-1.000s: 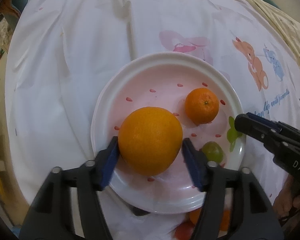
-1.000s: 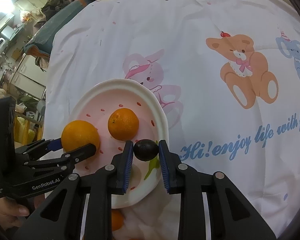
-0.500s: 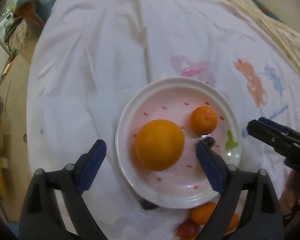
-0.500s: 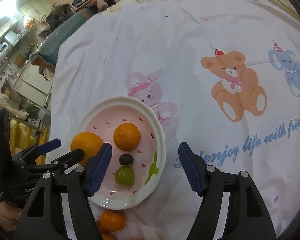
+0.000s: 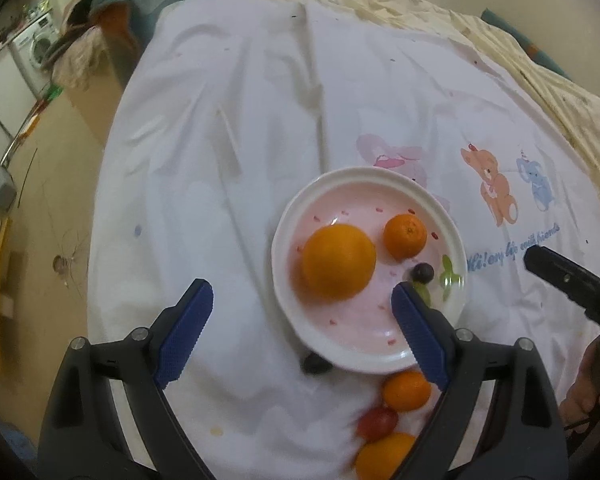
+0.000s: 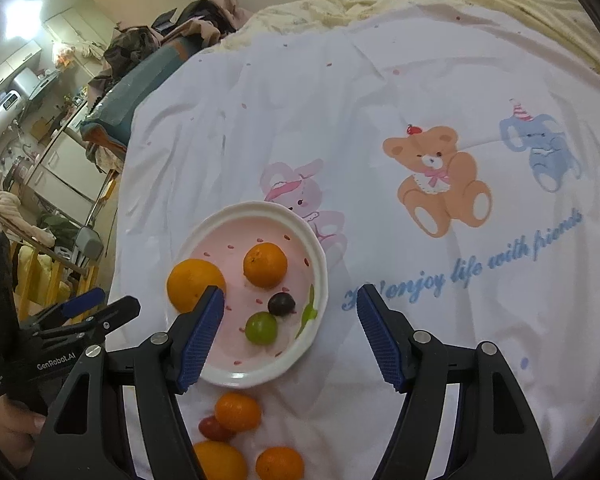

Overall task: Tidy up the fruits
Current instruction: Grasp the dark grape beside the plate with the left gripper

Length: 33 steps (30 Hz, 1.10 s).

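Both your left gripper (image 5: 300, 320) and right gripper (image 6: 288, 332) hang wide and empty over the plate (image 6: 220, 220), which holds four fruits, so go next for the loose tangerine (image 6: 237, 411) on the bed sheet (image 6: 380, 80) just beside its near rim.

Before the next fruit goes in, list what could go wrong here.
1. The dark grape and green grape lie loose on the plate beside the big orange; another drop could knock them rolling.
2. The plate sits on wrinkled cloth, so it may tilt.
3. The waiting fruits, like the red grape, crowd together; an open gripper could nudge neighbours.
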Each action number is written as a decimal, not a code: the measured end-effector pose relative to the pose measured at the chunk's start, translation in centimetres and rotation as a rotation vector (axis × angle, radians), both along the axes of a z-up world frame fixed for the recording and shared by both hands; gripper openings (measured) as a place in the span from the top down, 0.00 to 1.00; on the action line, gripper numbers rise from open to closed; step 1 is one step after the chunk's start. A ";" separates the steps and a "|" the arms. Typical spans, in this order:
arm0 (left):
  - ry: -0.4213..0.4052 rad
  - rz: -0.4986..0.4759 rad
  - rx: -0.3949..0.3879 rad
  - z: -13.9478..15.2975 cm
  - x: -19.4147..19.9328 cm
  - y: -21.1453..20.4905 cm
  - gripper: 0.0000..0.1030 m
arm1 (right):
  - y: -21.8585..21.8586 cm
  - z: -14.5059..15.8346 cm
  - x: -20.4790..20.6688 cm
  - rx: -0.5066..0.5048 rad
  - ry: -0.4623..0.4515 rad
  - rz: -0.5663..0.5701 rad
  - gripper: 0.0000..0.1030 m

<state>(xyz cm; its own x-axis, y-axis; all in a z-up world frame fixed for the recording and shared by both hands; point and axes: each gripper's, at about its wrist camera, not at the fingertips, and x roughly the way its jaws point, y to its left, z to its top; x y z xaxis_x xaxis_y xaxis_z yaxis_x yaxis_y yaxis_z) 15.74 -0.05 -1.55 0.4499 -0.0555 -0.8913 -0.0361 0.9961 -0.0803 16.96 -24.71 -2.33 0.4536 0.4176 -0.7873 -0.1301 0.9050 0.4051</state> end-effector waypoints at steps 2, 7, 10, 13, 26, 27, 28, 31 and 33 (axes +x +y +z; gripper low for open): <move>0.005 -0.002 -0.005 -0.1 -1.0 0.0 0.14 | -0.3 0.4 -0.8 0.009 -0.004 -0.012 0.30; 0.012 -0.026 -0.023 -0.2 -3.7 -0.1 0.14 | -0.3 0.7 -3.4 0.029 0.008 -0.037 0.30; 0.023 -0.028 -0.026 -0.4 -4.7 -0.1 0.14 | 0.1 0.5 -4.9 0.029 0.021 -0.027 0.30; 0.035 -0.016 -0.039 -0.5 -5.4 0.4 0.14 | 0.5 0.1 -6.3 0.030 0.040 -0.026 0.30; 0.176 0.124 -0.168 -4.6 -5.0 3.9 0.30 | -1.0 -2.9 -7.6 0.111 0.169 -0.154 0.30; 0.192 0.119 -0.177 -5.0 -4.8 3.7 0.39 | -1.2 -3.1 -7.5 0.121 0.178 -0.162 0.30; 0.205 0.106 -0.178 -5.5 -4.6 3.4 0.42 | -1.3 -3.5 -7.4 0.134 0.190 -0.169 0.31; 0.210 0.037 -0.108 -6.4 -4.1 1.2 0.46 | -1.2 -3.8 -7.3 0.136 0.205 -0.175 0.30; 0.200 -0.024 -0.054 -6.8 -3.9 -0.3 0.46 | -1.2 -3.8 -7.2 0.132 0.207 -0.173 0.30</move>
<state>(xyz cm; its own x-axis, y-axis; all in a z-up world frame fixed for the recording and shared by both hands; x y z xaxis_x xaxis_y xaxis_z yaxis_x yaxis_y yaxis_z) 11.80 -0.33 -8.36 0.2618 -0.1144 -0.9583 -0.0326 0.9913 -0.1272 9.73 -25.91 -6.15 0.3624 0.4530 -0.8145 0.1196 0.8441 0.5226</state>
